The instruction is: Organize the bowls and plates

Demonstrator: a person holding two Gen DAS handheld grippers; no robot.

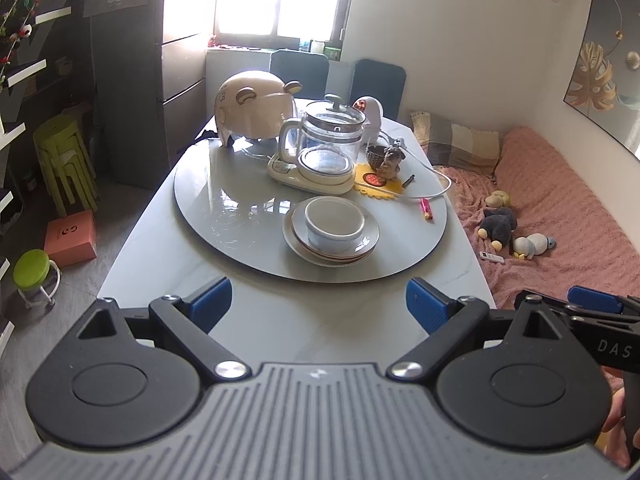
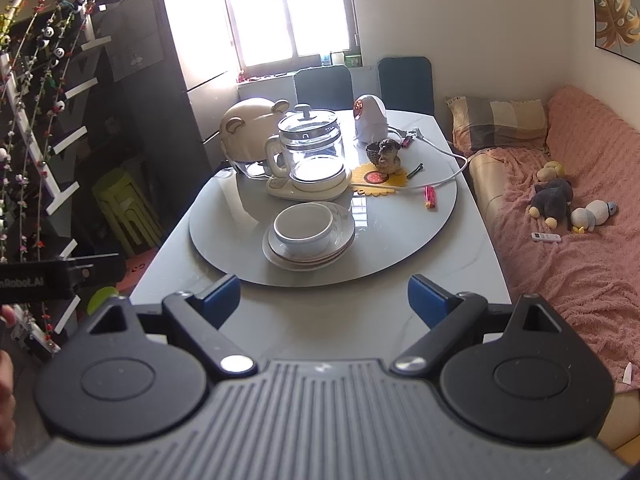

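Note:
A white bowl [image 1: 335, 225] sits on a small stack of plates [image 1: 362, 250] on the grey turntable [image 1: 224, 216] of the table. The same bowl [image 2: 303, 226] and plates [image 2: 340, 244] show in the right wrist view. My left gripper [image 1: 319, 307] is open and empty, held above the table's near edge, short of the stack. My right gripper [image 2: 324, 300] is open and empty too, at about the same distance from the stack. The right gripper's blue finger [image 1: 596, 302] shows at the left view's right edge.
Behind the stack stand a glass kettle on its base [image 1: 324, 148], a cream helmet [image 1: 256, 110], a white device [image 1: 370, 114], a figurine on a yellow mat [image 1: 390, 164] and a white cable [image 1: 434, 192]. A pink-covered sofa with toys [image 1: 560, 200] runs along the right. Green stools [image 1: 64, 160] stand left.

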